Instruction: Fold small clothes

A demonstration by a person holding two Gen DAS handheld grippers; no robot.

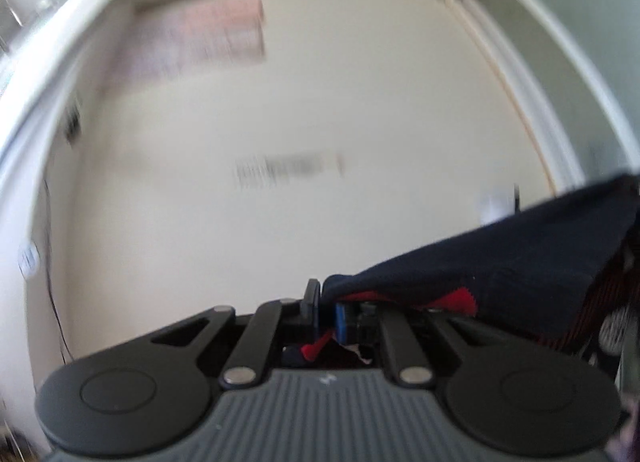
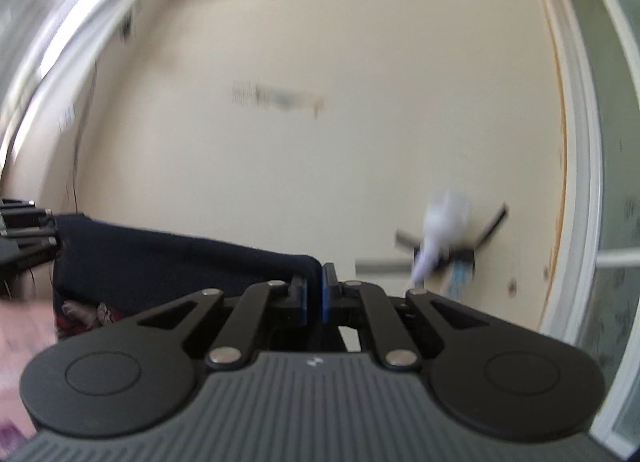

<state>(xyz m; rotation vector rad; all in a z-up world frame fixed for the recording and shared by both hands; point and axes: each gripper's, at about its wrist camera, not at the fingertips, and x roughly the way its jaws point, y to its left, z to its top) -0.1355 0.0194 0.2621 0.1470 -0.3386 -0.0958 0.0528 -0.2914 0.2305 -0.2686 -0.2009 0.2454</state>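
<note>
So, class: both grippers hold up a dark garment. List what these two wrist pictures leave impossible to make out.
- What kind of garment it is: the left wrist view's right edge cuts it off.
- Its lower part: right wrist view, hidden behind the right gripper.
- The folding surface: in neither view.
- The wall poster: motion blur, unreadable.
- The white object by the wall: blurred.
</note>
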